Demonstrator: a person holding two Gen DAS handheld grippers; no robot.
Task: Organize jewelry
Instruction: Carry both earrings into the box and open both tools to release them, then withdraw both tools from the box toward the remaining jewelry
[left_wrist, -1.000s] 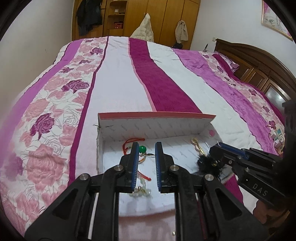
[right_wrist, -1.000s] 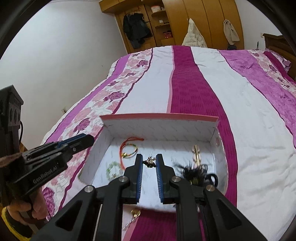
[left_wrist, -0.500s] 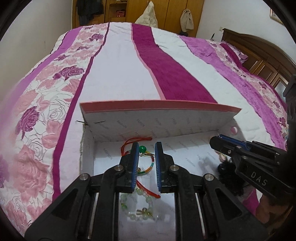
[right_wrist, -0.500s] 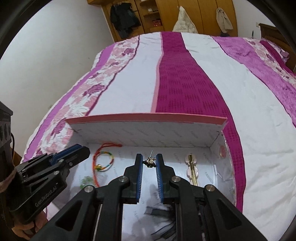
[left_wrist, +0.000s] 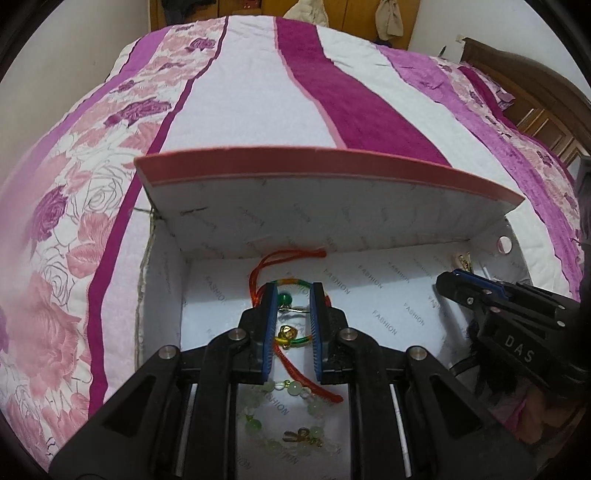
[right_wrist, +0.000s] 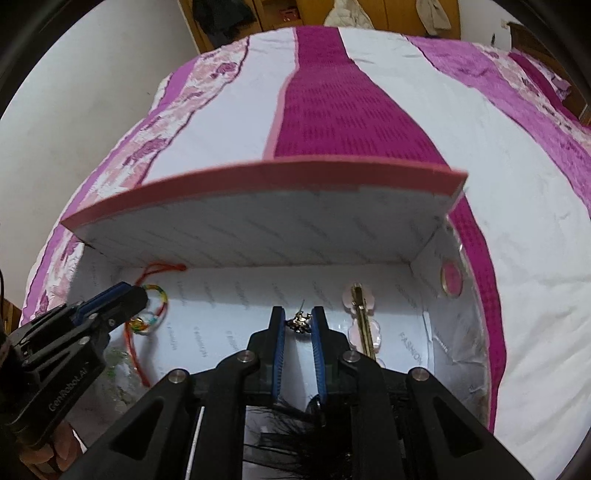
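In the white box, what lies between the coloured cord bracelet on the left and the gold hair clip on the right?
In the right wrist view, the right gripper holds a small metal earring there, between the rainbow cord bracelet and the gold hair clip; the white box floor below looks bare.

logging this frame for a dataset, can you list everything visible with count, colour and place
box: 1, white inside, pink rim, on the bed
bedspread: 1, white, pink and magenta stripes, under the box
cord bracelet: 1, red and multicolour, box back left
bead bracelet: 1, pale green, box front left
hair clip: 1, gold and pink, box right
green earring: 1, held by left gripper
small metal earring: 1, held by right gripper
left gripper: black, blue pads
right gripper: black, blue pads
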